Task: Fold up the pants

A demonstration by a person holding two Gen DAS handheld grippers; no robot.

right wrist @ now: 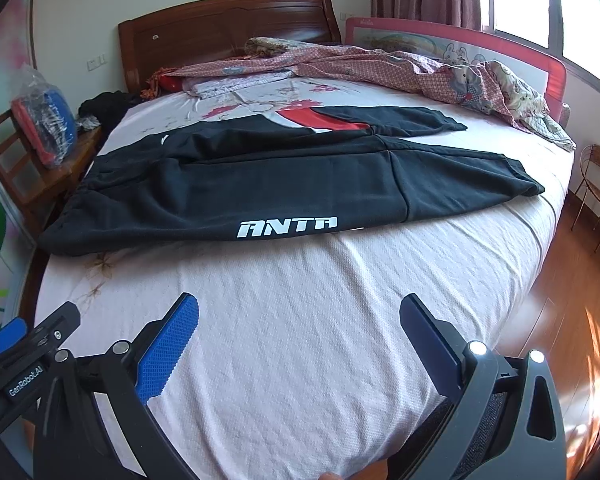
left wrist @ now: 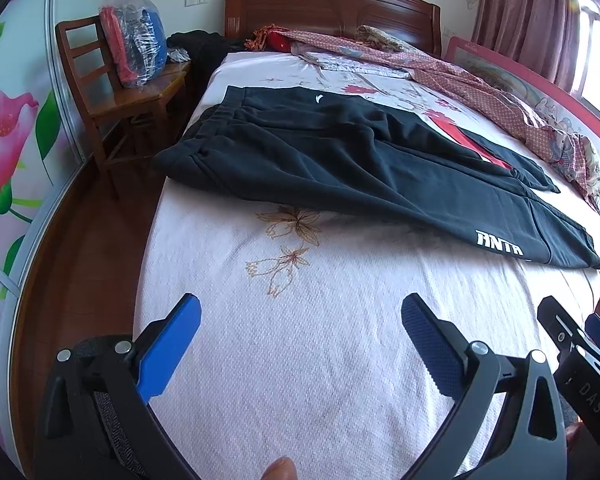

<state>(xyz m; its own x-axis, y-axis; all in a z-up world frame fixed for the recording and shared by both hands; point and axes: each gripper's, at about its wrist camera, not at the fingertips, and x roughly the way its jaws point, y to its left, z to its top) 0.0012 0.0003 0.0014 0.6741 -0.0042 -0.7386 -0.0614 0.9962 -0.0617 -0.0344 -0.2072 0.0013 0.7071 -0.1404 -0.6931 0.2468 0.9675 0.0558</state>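
Note:
Black sweatpants (left wrist: 340,160) with a white ANTA logo lie spread flat across the bed, waistband to the left, legs to the right; they also show in the right wrist view (right wrist: 280,172). The far leg has a red and white stripe (right wrist: 324,118). My left gripper (left wrist: 300,320) is open and empty, above the white sheet well short of the pants. My right gripper (right wrist: 300,320) is open and empty, also above the sheet in front of the pants. The right gripper's body shows at the right edge of the left wrist view (left wrist: 580,360).
The bed (right wrist: 300,360) has a white quilted sheet. A crumpled pink quilt (right wrist: 400,64) lies at the back by a red bed rail (right wrist: 500,48). A wooden chair (left wrist: 112,92) holding a plastic bag stands left. A wooden headboard (left wrist: 324,4) is at the far end.

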